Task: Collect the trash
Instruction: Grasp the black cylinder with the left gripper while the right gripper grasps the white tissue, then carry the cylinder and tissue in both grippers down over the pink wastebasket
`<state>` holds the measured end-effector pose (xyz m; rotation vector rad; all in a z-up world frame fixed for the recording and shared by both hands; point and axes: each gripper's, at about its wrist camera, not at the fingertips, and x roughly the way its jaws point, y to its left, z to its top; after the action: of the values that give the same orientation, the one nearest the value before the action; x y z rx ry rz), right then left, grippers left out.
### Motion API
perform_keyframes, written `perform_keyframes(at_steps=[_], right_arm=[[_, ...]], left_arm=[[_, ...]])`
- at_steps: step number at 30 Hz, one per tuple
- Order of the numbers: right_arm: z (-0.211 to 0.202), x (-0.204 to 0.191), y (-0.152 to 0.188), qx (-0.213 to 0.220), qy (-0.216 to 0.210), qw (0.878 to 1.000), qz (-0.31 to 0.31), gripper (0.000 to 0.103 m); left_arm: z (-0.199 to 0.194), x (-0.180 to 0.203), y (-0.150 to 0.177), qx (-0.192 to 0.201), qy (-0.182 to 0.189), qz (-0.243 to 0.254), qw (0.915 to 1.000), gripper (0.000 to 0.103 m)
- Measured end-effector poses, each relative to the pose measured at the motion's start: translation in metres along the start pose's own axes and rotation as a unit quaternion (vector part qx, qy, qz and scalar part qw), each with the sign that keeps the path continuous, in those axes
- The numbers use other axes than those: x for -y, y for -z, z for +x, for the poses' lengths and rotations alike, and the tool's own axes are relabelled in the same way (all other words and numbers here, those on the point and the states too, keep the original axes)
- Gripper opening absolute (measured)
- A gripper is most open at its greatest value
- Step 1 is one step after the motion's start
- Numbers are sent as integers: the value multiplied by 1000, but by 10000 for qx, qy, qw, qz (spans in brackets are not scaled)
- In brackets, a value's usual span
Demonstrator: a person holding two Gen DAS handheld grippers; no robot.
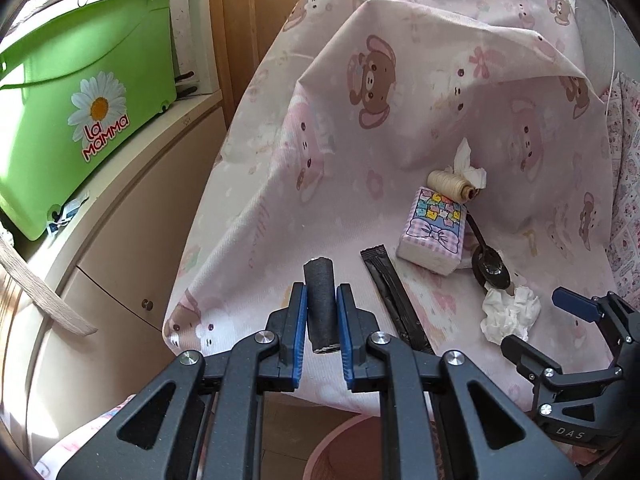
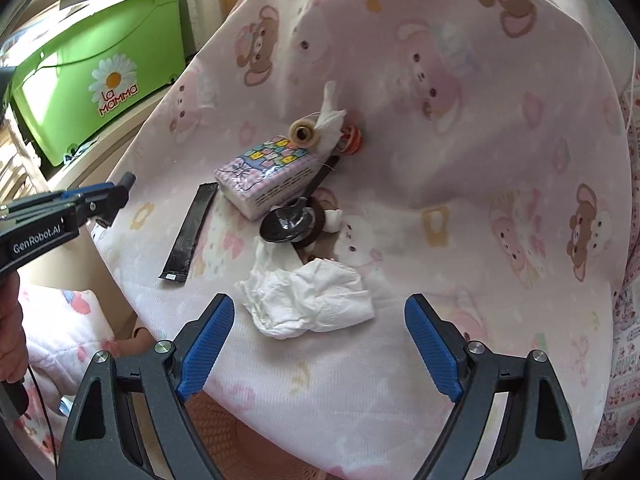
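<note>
Left gripper clamps dark spool above pink cloth. Right gripper gapes wide, empty, just short of crumpled tissue. Black sachet, second tissue wad uncollected; pinkish bin, possibly, below edge.

Pink sheet is printed with brown bears and white bunnies. Green tub is marked with a white daisy and red lettering. Tissue pack is patterned in pastel checks with a lilac bow. Crumpled tissue is white, sachet black, spool dark grey, gripper pads blue.
</note>
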<state>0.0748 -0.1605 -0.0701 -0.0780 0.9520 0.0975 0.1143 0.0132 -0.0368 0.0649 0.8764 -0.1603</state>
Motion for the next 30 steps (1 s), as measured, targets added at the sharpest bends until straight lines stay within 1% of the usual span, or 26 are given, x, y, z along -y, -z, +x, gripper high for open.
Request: perform_keyframes(at_steps=[1,2,3,4,5,6,7,8,9,13,16,19,23,25,28,30], right_arm=[[2,-2,0,1,25,10000,-40,82],[3,-5,0,-21,30,10000,-80,77],[5,-6,0,-53,15,9999,-117,68],[7,-8,1,-110,7,9998,-166,62],[9,-9,2,-191,5,9996,-220,49],[9,-10,2,-202,-28,9995,-223,42],[6,-8,3,-185,-30,9997,-171,37],[4,-6,4,-199,-71,9997,-119,20],[1,-3,5,-192,-151,9997,-78,17],[-15,16,7,-139,-385,9991,147,16],[-29,29,6,-56,-534,9978,389,16],[-39,34,6,48,-491,9972,571,16],[-51,31,9,175,-441,9974,544,16],[-58,24,11,229,-497,9973,499,16],[-73,10,14,365,-601,9970,328,16],[-82,5,21,395,-654,9966,315,16]], left_arm=[[-2,1,0,42,-8,27,10000,14],[-3,1,0,70,-34,55,10000,14],[-6,1,0,109,-77,71,9999,14],[-9,1,0,160,-97,72,9998,14],[-11,1,1,186,-78,69,9998,14],[-13,0,1,195,-34,64,9998,14],[-14,0,1,201,-4,62,9998,14],[-15,0,1,213,-5,66,9998,14],[-16,-1,2,228,-13,69,9997,14],[-21,-3,4,314,-40,-2,9995,14],[-26,-3,4,348,104,-46,9993,14],[-31,2,6,305,310,-13,9991,14],[-43,14,12,358,455,177,9982,14],[-51,20,14,430,545,263,9972,14],[-54,32,20,447,483,527,9964,14],[-53,35,25,321,369,565,9972,14]])
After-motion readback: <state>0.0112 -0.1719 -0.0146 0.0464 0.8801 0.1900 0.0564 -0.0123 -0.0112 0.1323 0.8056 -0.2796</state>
